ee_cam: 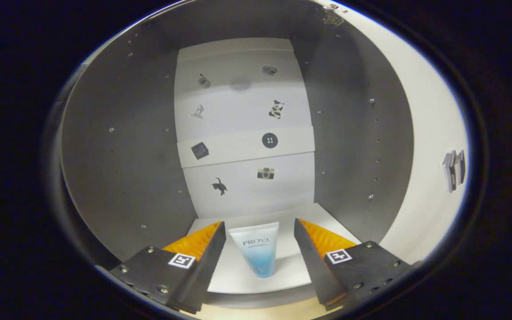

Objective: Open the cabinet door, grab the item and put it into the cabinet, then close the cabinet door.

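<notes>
The cabinet (pixel 122 146) stands open, with small picture stickers (pixel 270 140) on its back panel at 12 o'clock. A tube (pixel 258 251) lies on the cabinet floor, long axis running 12 to 6 o'clock, narrow end nearest. The gripper (pixel 259 233) fingers are spread wide; the tube lies between them, touching neither.
</notes>
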Available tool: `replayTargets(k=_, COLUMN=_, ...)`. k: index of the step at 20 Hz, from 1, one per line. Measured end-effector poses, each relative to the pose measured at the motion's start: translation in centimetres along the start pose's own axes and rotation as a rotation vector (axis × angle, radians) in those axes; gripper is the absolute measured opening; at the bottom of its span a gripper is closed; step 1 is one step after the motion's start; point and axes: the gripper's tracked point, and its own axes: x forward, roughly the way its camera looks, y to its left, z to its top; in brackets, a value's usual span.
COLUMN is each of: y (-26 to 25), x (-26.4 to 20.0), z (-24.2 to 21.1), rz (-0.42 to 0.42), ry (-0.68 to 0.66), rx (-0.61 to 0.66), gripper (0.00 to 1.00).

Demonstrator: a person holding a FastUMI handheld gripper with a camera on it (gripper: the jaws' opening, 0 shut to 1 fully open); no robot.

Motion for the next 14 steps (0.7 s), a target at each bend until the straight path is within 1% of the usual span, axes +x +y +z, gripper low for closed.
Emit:
replayTargets(k=5, y=-0.1, x=-5.1, z=1.2, rz=0.025, ry=-0.033, rx=-0.020, gripper=0.91)
replayTargets(k=10, y=-0.7, x=-12.4, z=1.4, rz=0.036, ry=-0.062, rx=-0.095, gripper=0.91)
replayTargets(k=14, y=-2.3, x=-18.3, z=2.1, rz=0.038, ry=-0.077, rx=-0.113, gripper=0.92)
